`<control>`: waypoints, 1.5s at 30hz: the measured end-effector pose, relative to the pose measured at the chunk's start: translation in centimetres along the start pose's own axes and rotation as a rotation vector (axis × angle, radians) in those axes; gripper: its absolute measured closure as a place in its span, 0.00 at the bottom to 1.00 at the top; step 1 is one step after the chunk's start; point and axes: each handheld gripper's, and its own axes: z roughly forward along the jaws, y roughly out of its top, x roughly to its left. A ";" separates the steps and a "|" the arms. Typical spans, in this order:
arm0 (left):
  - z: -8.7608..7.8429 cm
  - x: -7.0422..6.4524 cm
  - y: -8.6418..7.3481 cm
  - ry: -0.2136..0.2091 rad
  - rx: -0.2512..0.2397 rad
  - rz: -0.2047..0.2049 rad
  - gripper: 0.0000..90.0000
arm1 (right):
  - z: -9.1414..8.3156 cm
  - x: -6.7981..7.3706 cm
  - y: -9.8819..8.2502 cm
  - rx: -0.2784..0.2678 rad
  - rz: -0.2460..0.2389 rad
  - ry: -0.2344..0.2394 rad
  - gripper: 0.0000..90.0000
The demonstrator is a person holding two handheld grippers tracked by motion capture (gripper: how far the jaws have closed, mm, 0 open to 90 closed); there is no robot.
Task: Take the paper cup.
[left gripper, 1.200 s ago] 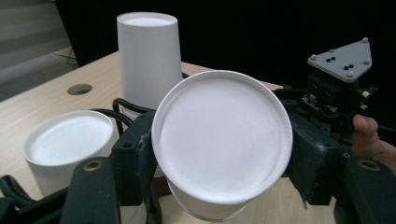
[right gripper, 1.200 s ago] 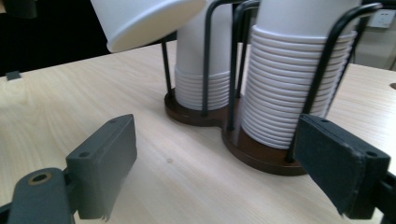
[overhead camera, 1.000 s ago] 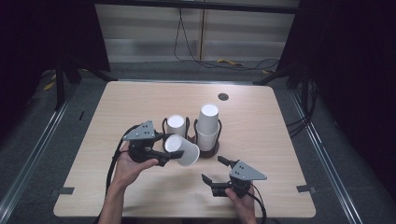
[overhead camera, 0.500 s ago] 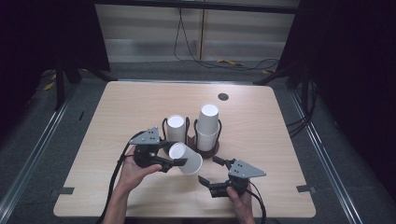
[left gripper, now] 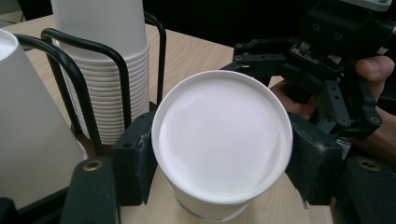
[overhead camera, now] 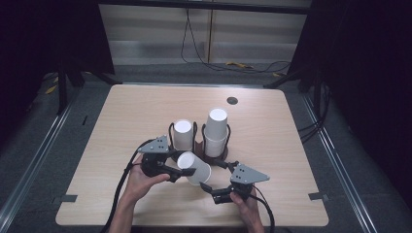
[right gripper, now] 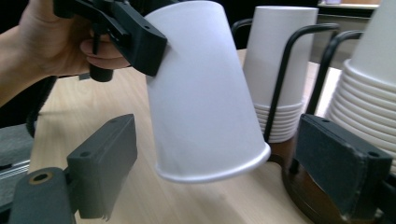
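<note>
The left tongs (overhead camera: pixel 176 171) are clamped on a single white paper cup (overhead camera: pixel 194 168), one pad on each side of its closed base end, and they hold it tilted off the tabletop (overhead camera: pixel 121 121), its open rim slanting down and away from them. Just past the rim wait the right tongs (overhead camera: pixel 208 190), jaws spread wide and gripping nothing; from their own camera the cup (right gripper: pixel 205 93) hangs between the two open pads with air on both sides. The left gripper view shows the cup's round bottom (left gripper: pixel 222 140) sitting squarely between its pads, with the right tongs (left gripper: pixel 299 74) close behind it.

Beyond both tongs, close behind the cup, stands a black wire holder (overhead camera: pixel 197 133) with two stacks of upturned cups: a shorter stack (overhead camera: pixel 183 134) on the left tongs' side and a taller stack (overhead camera: pixel 216 132) on the right tongs' side.

It looks like a hand-over in progress. To do it well, I would keep the left grip steady, bring the right pads level around the cup wall a little above the rim, close softly so the paper does not crush, and release the left only once the right has it.

No brand, label or writing is readable anywhere; the cups are plain white.
</note>
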 end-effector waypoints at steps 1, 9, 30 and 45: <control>0.0 0.0 0.0 0.000 0.005 0.003 0.38 | 0.1 0.0 0.0 -0.002 0.004 -0.003 0.15; 0.7 -0.2 0.3 -0.028 0.014 0.008 0.38 | 1.7 -0.1 0.3 0.061 0.035 0.039 0.15; 0.5 -0.3 0.4 -0.067 -0.044 -0.014 0.37 | 3.1 -0.4 -0.1 0.085 0.044 0.091 0.21; 0.6 -0.1 0.0 -0.069 -0.040 -0.024 0.36 | 3.0 -0.4 0.0 0.113 0.026 0.101 0.28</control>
